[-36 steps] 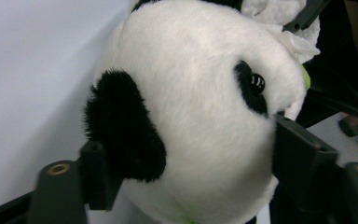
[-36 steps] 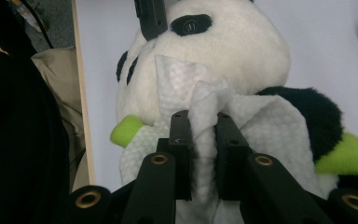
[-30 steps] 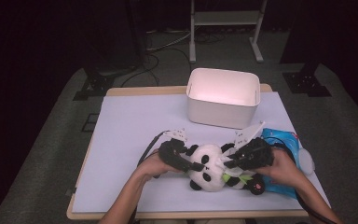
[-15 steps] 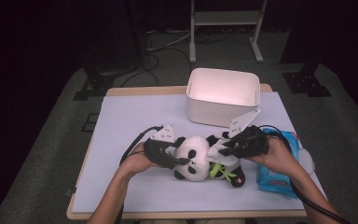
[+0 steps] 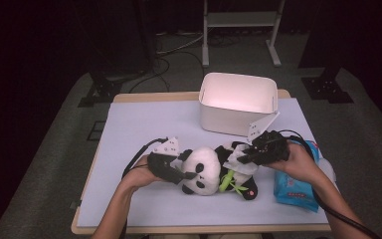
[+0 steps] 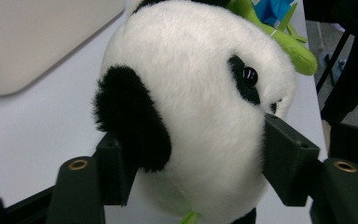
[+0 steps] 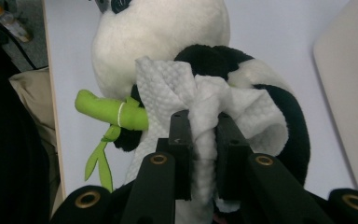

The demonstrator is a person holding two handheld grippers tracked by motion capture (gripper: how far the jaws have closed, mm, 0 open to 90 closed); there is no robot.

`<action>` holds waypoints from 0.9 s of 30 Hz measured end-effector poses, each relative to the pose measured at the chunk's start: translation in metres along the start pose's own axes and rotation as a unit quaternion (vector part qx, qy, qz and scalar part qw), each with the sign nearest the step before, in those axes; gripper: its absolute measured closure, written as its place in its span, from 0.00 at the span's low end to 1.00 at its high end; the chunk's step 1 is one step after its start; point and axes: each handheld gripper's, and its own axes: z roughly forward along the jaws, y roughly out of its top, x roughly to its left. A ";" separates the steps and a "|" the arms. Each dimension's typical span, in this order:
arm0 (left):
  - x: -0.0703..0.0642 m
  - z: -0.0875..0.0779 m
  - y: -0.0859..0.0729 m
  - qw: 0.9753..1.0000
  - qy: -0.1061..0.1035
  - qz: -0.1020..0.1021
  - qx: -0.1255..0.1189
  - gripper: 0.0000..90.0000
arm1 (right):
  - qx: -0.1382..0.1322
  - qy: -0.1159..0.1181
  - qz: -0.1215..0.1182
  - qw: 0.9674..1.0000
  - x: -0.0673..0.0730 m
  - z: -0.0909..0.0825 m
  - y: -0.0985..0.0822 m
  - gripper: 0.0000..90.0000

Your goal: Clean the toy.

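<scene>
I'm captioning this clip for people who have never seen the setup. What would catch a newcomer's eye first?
First the plush panda lying at the table's near middle, its head clamped between the jaws of the left tool. Next, the white wipe pinched in the right tool and pressed against the panda's black-and-white body, beside its green bamboo sprig. Behind stands a white bin, and a blue wipes pack lies at the right edge.

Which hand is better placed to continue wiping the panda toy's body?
Right. Its tongs are shut on the white wipe, which lies against the panda toy. The left tongs clamp the toy's head and likely only steady it.
</scene>
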 end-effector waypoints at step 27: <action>0.003 0.000 0.004 1.000 -0.010 0.019 -0.005 0.42 | -0.014 -0.009 -0.022 1.000 0.007 -0.012 0.020 0.87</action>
